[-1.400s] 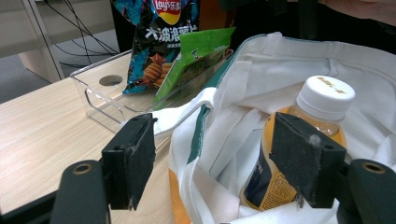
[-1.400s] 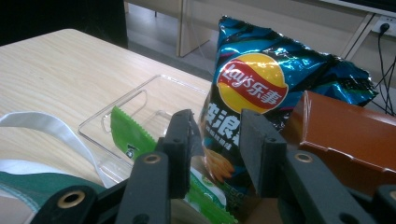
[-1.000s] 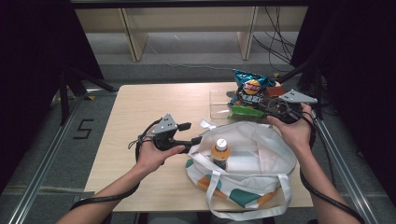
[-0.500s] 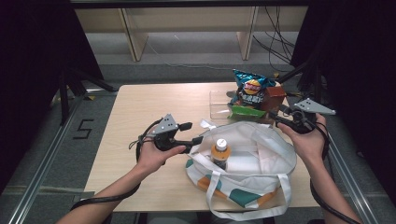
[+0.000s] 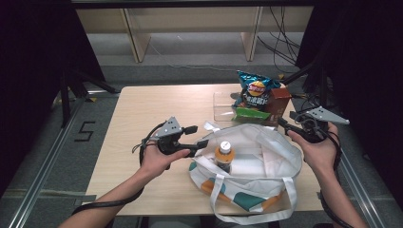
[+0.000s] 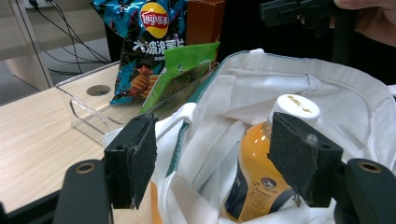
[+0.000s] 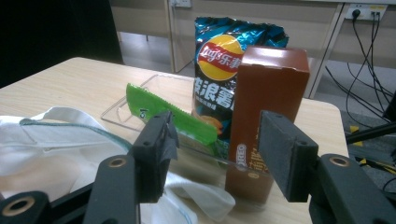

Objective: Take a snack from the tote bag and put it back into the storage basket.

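Note:
A white tote bag (image 5: pixel 266 156) with teal and orange patches sits at the table's near right. Inside it stands an orange drink bottle (image 5: pixel 224 153) (image 6: pixel 254 172) with a white cap. My left gripper (image 5: pixel 199 137) (image 6: pixel 215 163) is open, with the bag's left rim lying loosely between its jaws. Behind the bag a clear tray (image 5: pixel 221 107) (image 7: pixel 121 109) holds a blue chip bag (image 5: pixel 256 90) (image 7: pixel 219 60) and a green packet (image 5: pixel 249 113) (image 7: pixel 159 109). My right gripper (image 5: pixel 284 124) (image 7: pixel 219 156) has just been opening. A brown box (image 5: pixel 279 102) (image 7: pixel 261 107) stands upright just past its tips, with nothing between the jaws.
The left half of the wooden table (image 5: pixel 142 114) is bare. The table's right edge lies close beside my right hand. Cables (image 5: pixel 285 42) and shelf legs stand on the floor behind the table.
My right gripper has drawn back to the right, away from the brown box, and its jaws stand wider. The left gripper has stayed at the bag's rim.

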